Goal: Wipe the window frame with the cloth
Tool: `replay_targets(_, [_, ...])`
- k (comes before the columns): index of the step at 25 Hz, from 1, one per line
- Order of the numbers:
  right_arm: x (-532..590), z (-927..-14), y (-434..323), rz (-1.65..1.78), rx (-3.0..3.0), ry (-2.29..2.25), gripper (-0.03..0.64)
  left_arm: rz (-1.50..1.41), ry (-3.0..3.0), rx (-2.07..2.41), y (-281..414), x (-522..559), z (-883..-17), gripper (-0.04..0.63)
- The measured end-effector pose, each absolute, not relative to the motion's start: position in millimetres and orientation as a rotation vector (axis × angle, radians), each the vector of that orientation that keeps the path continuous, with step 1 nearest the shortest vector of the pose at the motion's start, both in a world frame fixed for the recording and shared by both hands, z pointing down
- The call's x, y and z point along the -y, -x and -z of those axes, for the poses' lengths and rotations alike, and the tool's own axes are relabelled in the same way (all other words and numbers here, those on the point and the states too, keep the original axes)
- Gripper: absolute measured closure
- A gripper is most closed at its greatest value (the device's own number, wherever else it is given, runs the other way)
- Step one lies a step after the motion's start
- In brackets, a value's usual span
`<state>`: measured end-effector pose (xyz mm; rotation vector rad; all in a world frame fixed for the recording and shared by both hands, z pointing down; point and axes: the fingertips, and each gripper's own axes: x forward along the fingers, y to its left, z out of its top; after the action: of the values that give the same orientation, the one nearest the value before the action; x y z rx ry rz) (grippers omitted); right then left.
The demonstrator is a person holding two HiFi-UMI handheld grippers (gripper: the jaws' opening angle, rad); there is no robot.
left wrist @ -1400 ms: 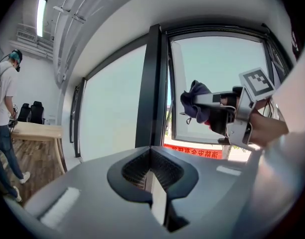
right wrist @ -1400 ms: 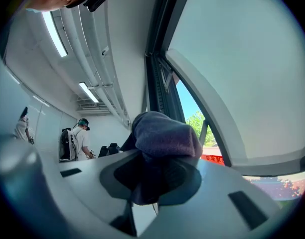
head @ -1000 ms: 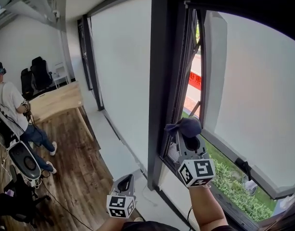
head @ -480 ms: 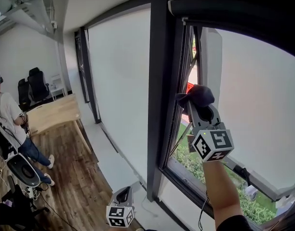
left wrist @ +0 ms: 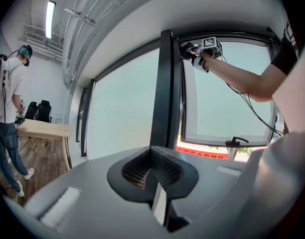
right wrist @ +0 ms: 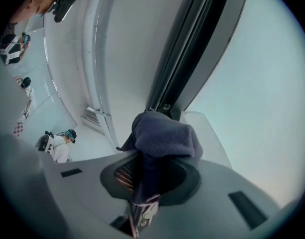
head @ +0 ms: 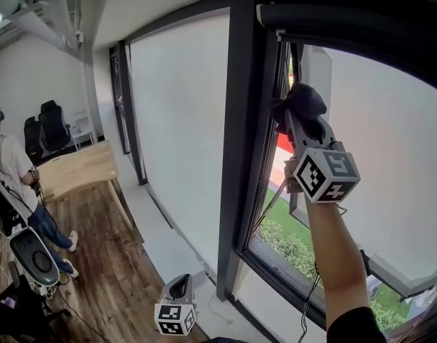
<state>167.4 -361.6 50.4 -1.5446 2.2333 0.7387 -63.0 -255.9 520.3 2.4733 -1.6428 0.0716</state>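
Observation:
A dark blue-grey cloth (head: 301, 103) (right wrist: 162, 136) is bunched at the tip of my right gripper (head: 295, 116), whose jaws are shut on it. The gripper is raised high, pressing the cloth against the dark window frame (head: 243, 141) near its upper corner, beside the open sash (head: 315, 70). In the left gripper view the cloth (left wrist: 187, 50) shows small at the frame's top. My left gripper (head: 181, 288) hangs low near the sill, jaws shut with nothing between them (left wrist: 153, 176).
A white sill ledge (head: 161, 227) runs along the wall under large frosted panes (head: 179, 120). A person (head: 8, 163) stands at far left by a wooden desk (head: 79, 164) and chairs. The sash handle (left wrist: 237, 142) sticks out at the lower frame.
My right gripper has climbed with the cloth from the lower part of the opening up the frame to near the top corner. The left gripper stayed low.

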Motion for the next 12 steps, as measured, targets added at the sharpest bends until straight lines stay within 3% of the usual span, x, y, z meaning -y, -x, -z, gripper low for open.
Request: replay_targets(12, [393.3, -51.8, -152.7, -0.751, -2.278, 1.524, 0.548, -0.090, -2.414, 1.659, 86.9, 261.9, -538.3, 0.589])
